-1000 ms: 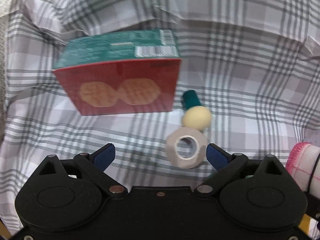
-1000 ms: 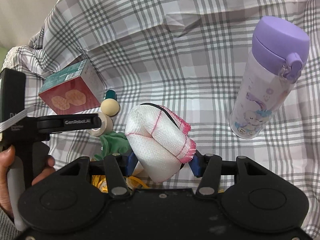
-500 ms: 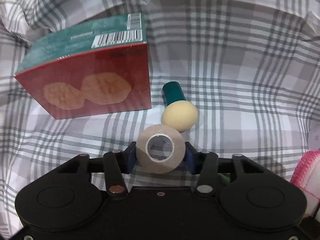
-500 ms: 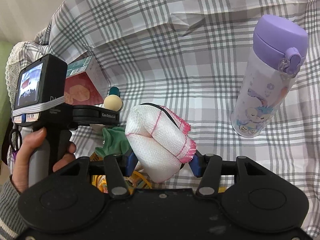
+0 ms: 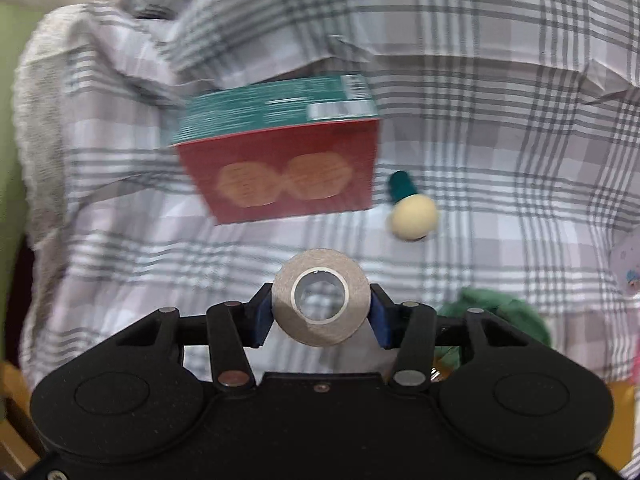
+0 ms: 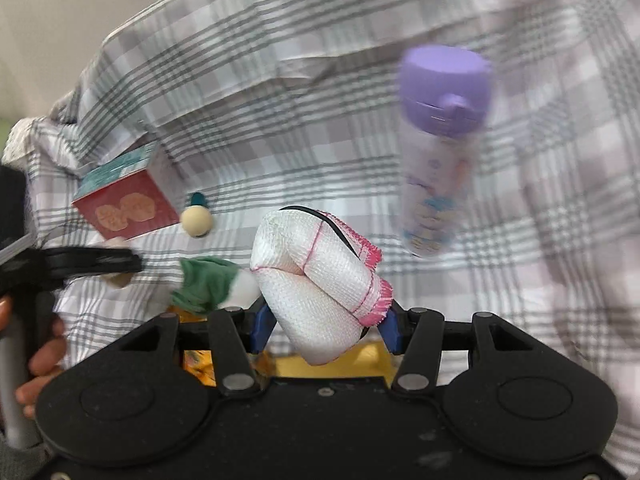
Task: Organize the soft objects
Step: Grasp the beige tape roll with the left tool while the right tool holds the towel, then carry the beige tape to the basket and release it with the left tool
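My left gripper (image 5: 320,314) is shut on a beige tape roll (image 5: 321,297) and holds it above the checked cloth; its hole faces the camera. My right gripper (image 6: 324,322) is shut on a rolled white cloth with pink edging (image 6: 316,276), lifted off the surface. A green soft cloth (image 6: 204,282) lies left of the right gripper, over a yellow container (image 6: 332,360); it also shows in the left wrist view (image 5: 500,312). The left gripper (image 6: 96,264) appears blurred at the left of the right wrist view.
A red and green box (image 5: 280,160) stands on the checked cloth (image 5: 500,140). A cream ball with a green cap (image 5: 412,212) lies to its right. A purple-lidded bottle (image 6: 440,140) stands at the right of the right wrist view.
My left gripper closed on the tape roll and lifted it back away from the box and ball. My right gripper shifted with the white cloth still held; the view is blurred by motion.
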Demonstrator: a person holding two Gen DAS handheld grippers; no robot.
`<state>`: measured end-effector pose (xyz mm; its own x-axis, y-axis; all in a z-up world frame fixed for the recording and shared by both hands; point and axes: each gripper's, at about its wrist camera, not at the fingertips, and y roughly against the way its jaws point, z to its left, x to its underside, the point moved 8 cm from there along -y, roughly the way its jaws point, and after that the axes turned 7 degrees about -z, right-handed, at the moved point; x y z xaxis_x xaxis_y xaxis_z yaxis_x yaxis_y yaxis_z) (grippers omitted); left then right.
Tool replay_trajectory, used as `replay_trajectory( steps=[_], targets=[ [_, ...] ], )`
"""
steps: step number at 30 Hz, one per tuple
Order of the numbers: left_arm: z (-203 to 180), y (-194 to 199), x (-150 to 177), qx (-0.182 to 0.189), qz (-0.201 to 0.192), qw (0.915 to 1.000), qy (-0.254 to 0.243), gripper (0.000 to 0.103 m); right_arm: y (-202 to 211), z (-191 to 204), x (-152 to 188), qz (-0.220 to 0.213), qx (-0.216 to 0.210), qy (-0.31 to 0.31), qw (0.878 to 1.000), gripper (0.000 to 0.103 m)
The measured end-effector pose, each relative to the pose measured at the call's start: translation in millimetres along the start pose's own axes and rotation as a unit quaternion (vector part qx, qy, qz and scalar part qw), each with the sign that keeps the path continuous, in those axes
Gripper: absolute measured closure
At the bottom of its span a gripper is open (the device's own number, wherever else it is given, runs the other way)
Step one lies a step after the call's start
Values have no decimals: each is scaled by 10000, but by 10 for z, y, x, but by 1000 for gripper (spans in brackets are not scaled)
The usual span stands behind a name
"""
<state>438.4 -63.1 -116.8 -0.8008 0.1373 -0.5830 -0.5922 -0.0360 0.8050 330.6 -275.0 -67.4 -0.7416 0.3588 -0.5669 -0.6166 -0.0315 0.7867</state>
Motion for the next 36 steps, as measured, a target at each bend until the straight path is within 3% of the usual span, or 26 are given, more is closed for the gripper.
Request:
replay_trajectory(
  steps=[8, 13, 31, 36],
  targets=[
    [360, 482, 383, -7, 53, 10000, 17, 54, 376, -348, 324, 76, 234, -336, 9991, 51],
    [450, 807, 733, 197, 89, 9998, -5, 54, 621, -441, 664, 244, 183, -505, 9983, 51],
    [134, 1877, 2023, 861, 205, 9961, 9, 54, 1629, -101, 1965, 446, -557, -486, 9963, 51],
    [0, 2058, 2288, 1004, 243, 9946, 18, 54, 1890, 2, 2198, 271, -623, -282, 9973, 50]
  ],
)
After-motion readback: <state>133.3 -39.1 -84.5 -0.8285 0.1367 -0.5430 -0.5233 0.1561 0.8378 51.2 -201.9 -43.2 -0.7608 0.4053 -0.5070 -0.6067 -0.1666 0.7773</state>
